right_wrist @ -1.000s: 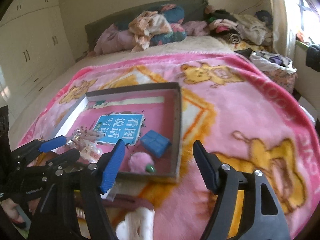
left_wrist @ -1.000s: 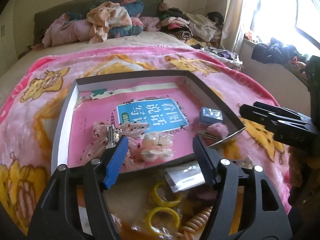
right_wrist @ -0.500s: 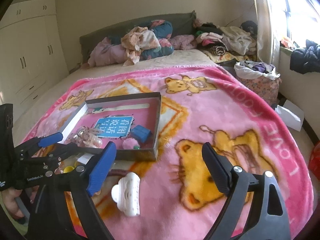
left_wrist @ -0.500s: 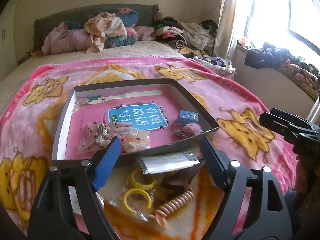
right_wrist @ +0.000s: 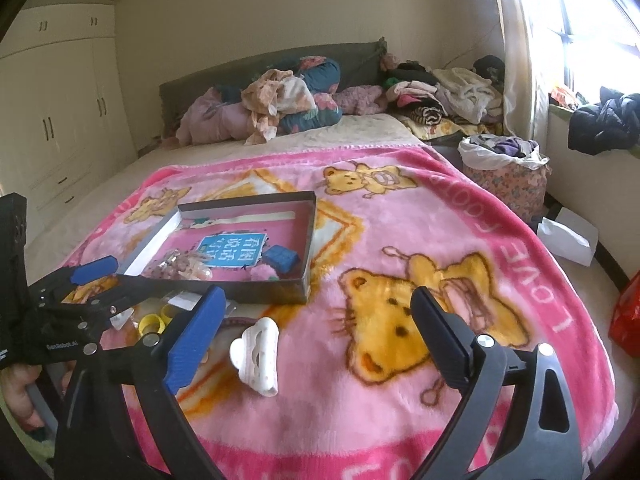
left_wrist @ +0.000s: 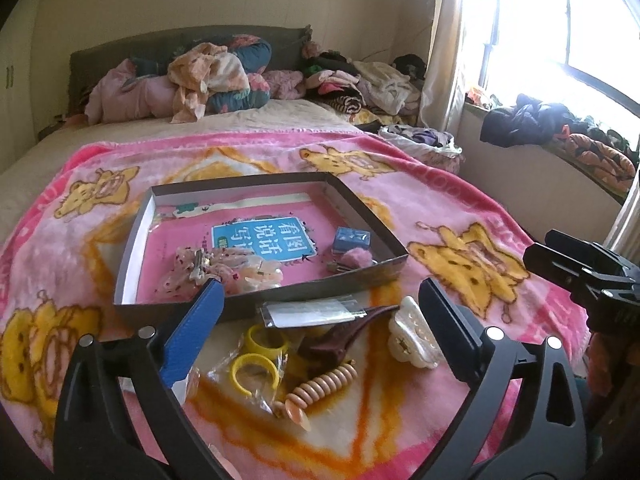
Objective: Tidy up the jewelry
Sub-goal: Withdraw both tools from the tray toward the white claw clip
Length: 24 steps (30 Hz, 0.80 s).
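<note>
Your left gripper (left_wrist: 320, 312) hangs over the near edge of the bed, its fingers (left_wrist: 192, 338) wide apart and opening, nothing held; loose items only lie on the blanket (left_wrist: 460, 200) below the gap. Your right gripper (right_wrist: 316, 332) is to its right, fingers (right_wrist: 196, 340) also wide, opening, empty, over a bear print on the blanket. The shallow grey box (left_wrist: 132, 240) sits on the blanket just beyond the left gripper, with a pink booklet (left_wrist: 260, 236) flat inside. In the box: sheer hair bows with clips (left_wrist: 216, 268) at the near left, a small blue box (left_wrist: 352, 238) and a pink pompom clip (left_wrist: 354, 258) at the near right. Outside the box, near side, on the blanket: a silver packet (left_wrist: 312, 312) touching the box wall, two yellow rings (left_wrist: 260, 356) in a clear bag, a dark brown hair claw (left_wrist: 336, 340), a peach coil hair tie (left_wrist: 320, 388), and a white hair claw (left_wrist: 412, 340) to the right, just beside the left gripper's right finger. Clothes pile (right_wrist: 280, 104) at the far headboard. A hand (right_wrist: 16, 392) grips the left gripper's handle at the left edge.
</note>
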Tool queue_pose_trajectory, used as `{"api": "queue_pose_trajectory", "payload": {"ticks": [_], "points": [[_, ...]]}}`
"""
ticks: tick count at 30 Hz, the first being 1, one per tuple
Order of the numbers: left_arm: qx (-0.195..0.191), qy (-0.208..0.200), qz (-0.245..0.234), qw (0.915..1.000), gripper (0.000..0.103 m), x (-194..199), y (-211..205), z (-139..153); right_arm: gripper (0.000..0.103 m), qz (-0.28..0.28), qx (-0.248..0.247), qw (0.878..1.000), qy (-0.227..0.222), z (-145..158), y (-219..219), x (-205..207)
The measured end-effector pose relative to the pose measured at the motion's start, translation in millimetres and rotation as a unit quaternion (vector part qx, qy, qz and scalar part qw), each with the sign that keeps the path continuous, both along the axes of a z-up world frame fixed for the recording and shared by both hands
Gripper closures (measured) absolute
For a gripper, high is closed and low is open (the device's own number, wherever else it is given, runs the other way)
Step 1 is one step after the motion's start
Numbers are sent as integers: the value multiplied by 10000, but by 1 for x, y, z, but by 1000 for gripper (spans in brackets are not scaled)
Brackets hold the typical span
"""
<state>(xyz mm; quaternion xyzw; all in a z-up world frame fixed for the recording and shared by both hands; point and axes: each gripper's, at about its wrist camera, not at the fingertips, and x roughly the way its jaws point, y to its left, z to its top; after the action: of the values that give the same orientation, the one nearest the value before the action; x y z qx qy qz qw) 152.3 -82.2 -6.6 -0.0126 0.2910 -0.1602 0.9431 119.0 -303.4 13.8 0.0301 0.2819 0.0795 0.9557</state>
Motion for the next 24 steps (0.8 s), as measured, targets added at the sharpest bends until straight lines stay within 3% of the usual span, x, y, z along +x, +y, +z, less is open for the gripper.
{"api": "queue_pose_trajectory", "payload": {"ticks": [24], "points": [[110, -38, -125, 9999, 12, -49, -3, -15, 11, 75, -13, 9999, 106, -24, 8, -50]]}}
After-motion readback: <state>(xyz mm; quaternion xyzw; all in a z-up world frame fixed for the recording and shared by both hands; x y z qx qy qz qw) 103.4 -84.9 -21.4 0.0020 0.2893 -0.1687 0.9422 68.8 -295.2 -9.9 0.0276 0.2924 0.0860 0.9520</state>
